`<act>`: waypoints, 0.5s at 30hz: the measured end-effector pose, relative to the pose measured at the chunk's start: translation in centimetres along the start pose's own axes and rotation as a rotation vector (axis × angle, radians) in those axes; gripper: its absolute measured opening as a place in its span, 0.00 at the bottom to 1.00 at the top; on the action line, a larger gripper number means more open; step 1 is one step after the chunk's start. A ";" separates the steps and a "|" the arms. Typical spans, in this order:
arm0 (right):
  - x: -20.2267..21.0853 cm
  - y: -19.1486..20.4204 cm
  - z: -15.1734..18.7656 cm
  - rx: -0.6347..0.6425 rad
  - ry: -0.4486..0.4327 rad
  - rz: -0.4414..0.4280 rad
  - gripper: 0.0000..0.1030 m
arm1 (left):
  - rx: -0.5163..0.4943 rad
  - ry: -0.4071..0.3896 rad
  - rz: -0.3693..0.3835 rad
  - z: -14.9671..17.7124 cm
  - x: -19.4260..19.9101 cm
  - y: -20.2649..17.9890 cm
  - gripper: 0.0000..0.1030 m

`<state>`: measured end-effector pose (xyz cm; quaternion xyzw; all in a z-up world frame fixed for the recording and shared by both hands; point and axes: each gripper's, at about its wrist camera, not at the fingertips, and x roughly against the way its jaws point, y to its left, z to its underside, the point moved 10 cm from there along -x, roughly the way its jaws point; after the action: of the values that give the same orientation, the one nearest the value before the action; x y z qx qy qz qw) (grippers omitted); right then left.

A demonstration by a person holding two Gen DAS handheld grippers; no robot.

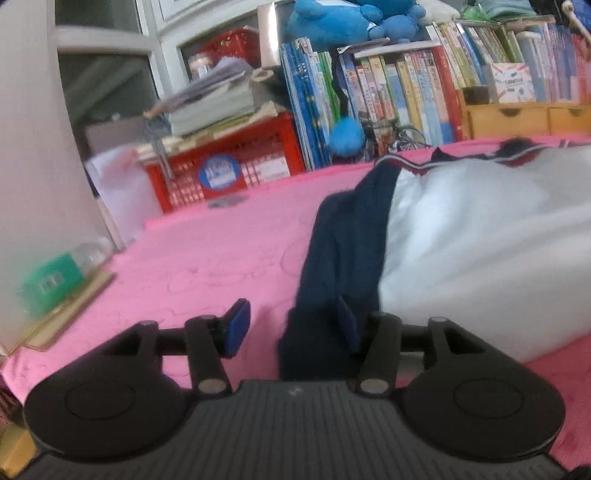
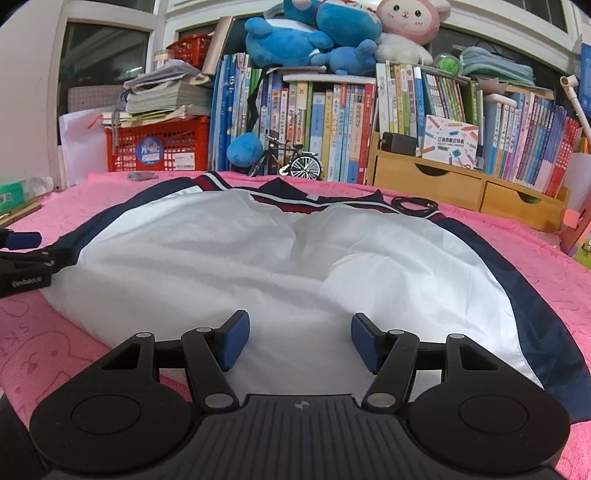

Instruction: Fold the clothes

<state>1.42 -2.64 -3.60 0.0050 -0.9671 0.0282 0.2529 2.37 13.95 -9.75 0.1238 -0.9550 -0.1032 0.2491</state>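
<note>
Two risks I'm watching: left gripper [image 1: 291, 328] fingers are sitting spread around the navy fabric sleeve [image 1: 343, 251], unpinched, so it's slipping free maybe; right gripper [image 2: 299, 341], spread at six o'clock, is snagging white jacket [image 2: 258, 258].

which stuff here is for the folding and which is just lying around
For the job:
- jacket, white and navy, spread on the pink cover
- left gripper, open
- right gripper, open

Lying about:
- books
- plush toys
- red crate
- model bicycle
- cable

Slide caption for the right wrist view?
Right gripper open over the white jacket spread on a pink cover, bookshelf behind.
</note>
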 end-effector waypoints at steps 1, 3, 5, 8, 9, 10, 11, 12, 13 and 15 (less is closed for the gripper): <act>0.2 -1.1 0.1 -0.005 0.006 0.023 0.63 | 0.016 0.012 0.012 0.0 0.0 0.4 0.57; 0.8 -4.7 0.4 -0.035 0.023 0.100 0.63 | 0.008 0.016 0.021 0.0 -0.1 0.5 0.57; 1.9 -9.8 0.7 -0.076 0.043 0.224 0.63 | -0.012 0.013 0.020 0.0 -0.3 0.4 0.57; 3.8 -16.6 1.2 -0.101 0.062 0.414 0.63 | -0.014 0.024 0.014 0.0 -0.3 0.4 0.57; 4.5 -18.3 1.0 -0.134 0.063 0.423 0.63 | 0.005 0.045 0.025 -0.1 -0.4 0.5 0.55; 5.0 -19.0 0.4 -0.165 0.046 0.396 0.62 | 0.034 0.056 0.051 -0.7 -0.3 0.9 0.53; 5.4 -19.7 -0.3 -0.191 0.026 0.365 0.62 | 0.059 0.038 0.079 -1.7 -0.2 1.3 0.53; 5.7 -19.9 -1.6 -0.188 -0.012 0.319 0.62 | 0.078 0.004 0.102 -3.0 0.0 1.7 0.53; 5.6 -20.0 -2.9 -0.176 -0.041 0.268 0.63 | 0.090 -0.036 0.126 -4.4 0.1 2.0 0.52; 4.1 -19.9 -5.5 -0.161 -0.070 0.154 0.65 | 0.098 -0.069 0.237 -7.3 -0.8 1.2 0.53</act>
<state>1.03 -22.15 4.16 -0.0887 -0.9720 -0.0302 0.2155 6.48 14.29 -3.57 0.0184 -0.9748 -0.0304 0.2202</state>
